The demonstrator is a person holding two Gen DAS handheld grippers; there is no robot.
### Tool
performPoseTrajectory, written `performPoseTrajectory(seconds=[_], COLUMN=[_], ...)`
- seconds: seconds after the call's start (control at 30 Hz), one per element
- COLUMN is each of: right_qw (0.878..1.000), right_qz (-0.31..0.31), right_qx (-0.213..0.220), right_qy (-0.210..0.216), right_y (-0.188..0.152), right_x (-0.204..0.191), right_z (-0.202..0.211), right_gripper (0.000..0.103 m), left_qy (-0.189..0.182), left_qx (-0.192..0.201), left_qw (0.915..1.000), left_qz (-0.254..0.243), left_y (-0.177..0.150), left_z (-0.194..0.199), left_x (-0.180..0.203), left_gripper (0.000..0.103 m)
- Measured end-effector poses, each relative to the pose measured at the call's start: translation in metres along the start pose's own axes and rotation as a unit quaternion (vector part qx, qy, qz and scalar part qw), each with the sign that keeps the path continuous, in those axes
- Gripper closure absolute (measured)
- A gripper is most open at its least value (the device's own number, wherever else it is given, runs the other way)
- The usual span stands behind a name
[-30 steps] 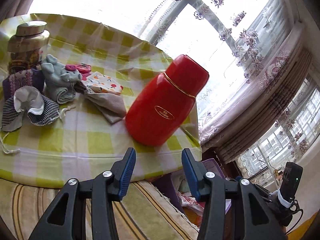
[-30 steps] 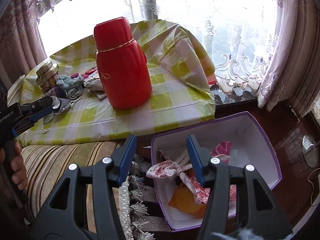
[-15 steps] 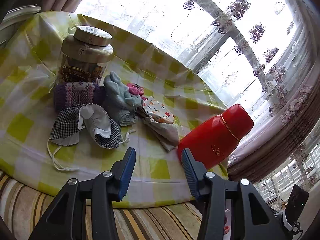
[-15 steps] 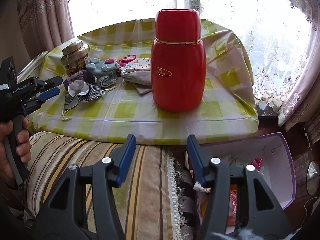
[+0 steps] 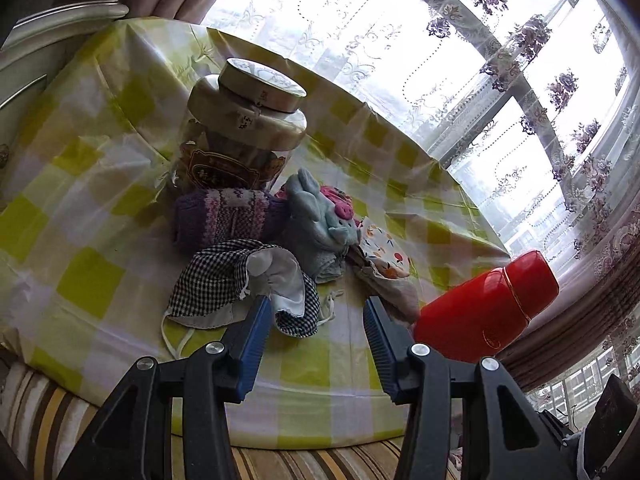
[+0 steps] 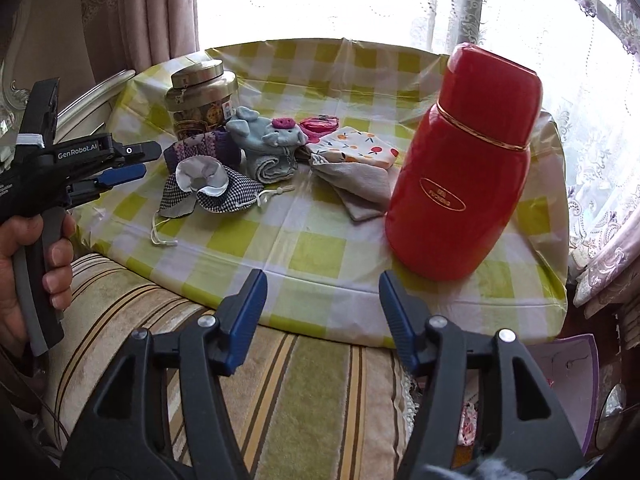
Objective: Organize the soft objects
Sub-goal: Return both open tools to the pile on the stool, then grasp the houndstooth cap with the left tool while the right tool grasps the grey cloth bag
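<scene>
— How are the tongs held?
— The left tongs (image 5: 316, 316) are spread wide with nothing gripped, just before the checked hat (image 5: 236, 280). The right tongs (image 6: 322, 292) are likewise parted and bare, at the table (image 6: 312, 256) edge.
— And the soft things?
— They are heaped between the jar (image 6: 202, 94) and the red flask (image 6: 464, 168).

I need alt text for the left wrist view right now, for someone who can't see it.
The open left tool points at a checkered cloth cap on a green-checked tablecloth. Behind it sit a purple knit item, a blue plush toy and a lidded jar; a red thermos stands to the right.
</scene>
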State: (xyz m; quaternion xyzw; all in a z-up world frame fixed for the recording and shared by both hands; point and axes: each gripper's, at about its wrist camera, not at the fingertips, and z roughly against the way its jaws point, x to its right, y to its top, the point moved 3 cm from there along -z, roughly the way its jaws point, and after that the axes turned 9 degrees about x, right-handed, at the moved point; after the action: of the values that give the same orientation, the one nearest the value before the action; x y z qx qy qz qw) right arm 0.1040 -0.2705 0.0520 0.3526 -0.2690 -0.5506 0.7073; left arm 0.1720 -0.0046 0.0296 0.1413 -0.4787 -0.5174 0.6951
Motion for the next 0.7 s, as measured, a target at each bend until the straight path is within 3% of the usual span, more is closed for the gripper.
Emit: performPoseTrajectory(seconds=[0.07, 0.17, 0.3, 0.53, 0.7], right_qw=[1.0, 1.0, 0.999, 0.997, 0.993], right_qz=[0.008, 0.019, 0.031, 0.069, 0.096], right_qx=[0.003, 0.006, 0.01, 0.022, 0.026], right_qy=[0.004, 0.004, -0.006, -0.039, -0.06], right_y=[0.005, 0.014, 0.025, 0.044, 0.052], right_x=[-0.006, -0.012, -0.016, -0.021, -0.023], right_z=[-0.008, -0.022, -0.041, -0.073, -0.097], right_gripper=[0.04, 0.039, 0.036, 0.027, 0.023], left_qy=[0.017, 0.051, 0.079, 0.124, 0.162], left_qx=[0.0, -0.003, -0.021, -0.035, -0.05], left_qw=[0.9998, 0.9984, 0.9936, 0.9794, 0.9732], left_qz=[0.005, 0.027, 0.078, 0.155, 0.155], left_y=[0.005, 0.011, 0.015, 0.017, 0.012], left_z=[-0.004, -0.012, -0.03, -0.066, -0.095], left_x=[-0.008, -0.021, -0.039, -0.06, -0.061], left_gripper=[0.053, 0.038, 0.028, 0.021, 0.019])
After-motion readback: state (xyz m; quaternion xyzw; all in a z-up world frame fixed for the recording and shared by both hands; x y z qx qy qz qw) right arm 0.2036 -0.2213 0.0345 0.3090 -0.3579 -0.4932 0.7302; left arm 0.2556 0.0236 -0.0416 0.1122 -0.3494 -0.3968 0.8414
